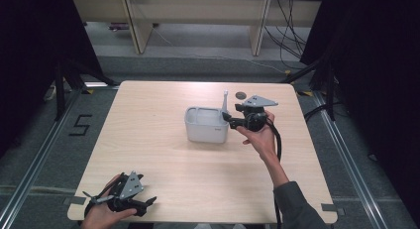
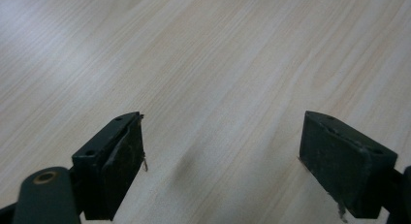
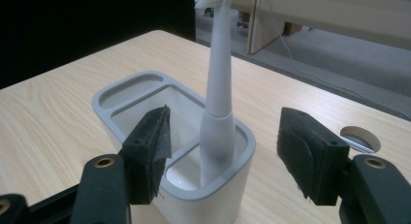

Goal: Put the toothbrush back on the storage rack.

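Note:
A pale grey holder (image 1: 205, 126) with several compartments stands at the middle of the wooden table (image 1: 158, 154). A white toothbrush (image 1: 225, 102) stands upright in its right-end compartment, head up. My right gripper (image 1: 229, 118) is level at that end of the holder and is open. In the right gripper view its jaws flank the toothbrush (image 3: 219, 103) above the holder's rim (image 3: 145, 83), and neither pad touches the handle. My left gripper (image 1: 148, 204) rests at the table's front left corner. It is open in the left gripper view (image 2: 220, 146), with bare wood between the pads.
A round cable hole (image 1: 241, 95) lies in the tabletop behind the right gripper, and it appears in the right gripper view as a cable hole (image 3: 360, 139) too. Desk legs and loose cables (image 1: 287, 26) stand on the floor beyond the far edge. Black curtains flank both sides.

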